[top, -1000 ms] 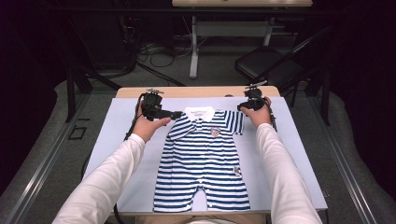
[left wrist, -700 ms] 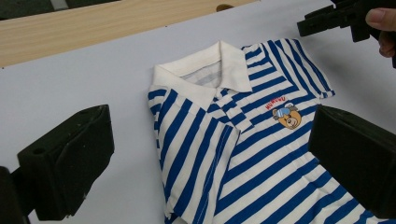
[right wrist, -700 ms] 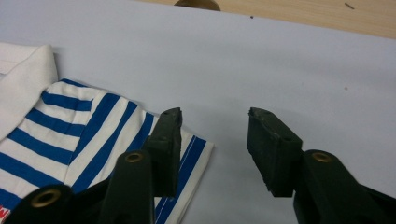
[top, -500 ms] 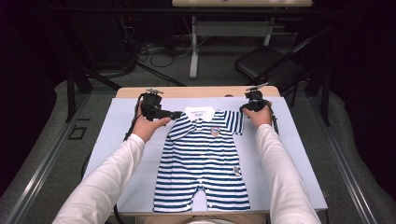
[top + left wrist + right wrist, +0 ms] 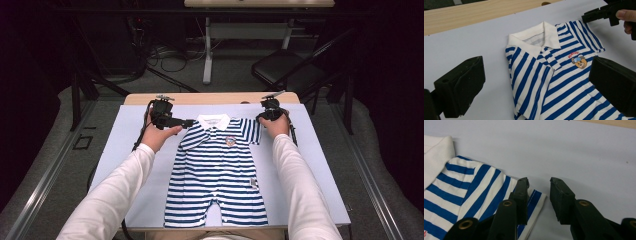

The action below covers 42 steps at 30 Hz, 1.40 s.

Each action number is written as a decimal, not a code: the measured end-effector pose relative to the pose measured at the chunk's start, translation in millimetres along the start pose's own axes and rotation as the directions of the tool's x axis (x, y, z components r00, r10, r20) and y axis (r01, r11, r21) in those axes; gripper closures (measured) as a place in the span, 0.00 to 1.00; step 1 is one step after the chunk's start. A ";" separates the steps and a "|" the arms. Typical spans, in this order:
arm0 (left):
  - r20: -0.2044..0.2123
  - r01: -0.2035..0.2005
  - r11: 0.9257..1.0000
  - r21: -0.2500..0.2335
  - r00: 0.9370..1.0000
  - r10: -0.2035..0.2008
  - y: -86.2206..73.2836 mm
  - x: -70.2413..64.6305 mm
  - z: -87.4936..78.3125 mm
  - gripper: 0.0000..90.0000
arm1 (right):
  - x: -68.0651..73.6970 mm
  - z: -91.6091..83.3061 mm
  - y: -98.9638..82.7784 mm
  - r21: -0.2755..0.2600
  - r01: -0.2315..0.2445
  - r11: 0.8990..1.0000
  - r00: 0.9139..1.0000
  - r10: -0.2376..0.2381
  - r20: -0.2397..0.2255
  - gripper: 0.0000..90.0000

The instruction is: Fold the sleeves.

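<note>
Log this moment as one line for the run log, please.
romper: flat on mat | left gripper: open at shoulder | right gripper: jaws closing astride sleeve edge, not pinched

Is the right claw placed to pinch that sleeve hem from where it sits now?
Probably yes. The right claw has just been closing and straddles the sleeve edge: one jaw lies over the striped cloth, the other over bare mat. Nothing sits between them but the hem, not yet pinched.
</note>
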State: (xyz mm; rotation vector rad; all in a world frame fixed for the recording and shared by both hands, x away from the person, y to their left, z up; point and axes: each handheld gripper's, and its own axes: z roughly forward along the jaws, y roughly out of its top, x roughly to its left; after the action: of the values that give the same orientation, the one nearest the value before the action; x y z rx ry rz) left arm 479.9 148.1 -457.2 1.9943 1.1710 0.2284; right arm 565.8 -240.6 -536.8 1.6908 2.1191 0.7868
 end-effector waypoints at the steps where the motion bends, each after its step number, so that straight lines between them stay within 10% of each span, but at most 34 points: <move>1: 0.000 0.000 1.000 0.001 1.000 0.000 0.0 0.0 0.0 0.01 | 0.3 0.4 -0.3 0.002 0.001 1.000 1.000 -0.001 0.000 0.76; 42: -0.004 0.016 1.000 -0.003 1.000 -0.016 -0.5 1.8 1.6 0.02 | 10.8 -9.6 -1.2 -0.040 0.078 0.996 0.997 -0.078 0.003 0.98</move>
State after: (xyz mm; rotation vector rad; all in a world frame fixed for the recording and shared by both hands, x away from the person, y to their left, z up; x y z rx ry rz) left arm 481.3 148.8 -459.1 1.9827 1.1876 0.2256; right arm 556.8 -232.5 -528.9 1.5779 2.1401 0.7990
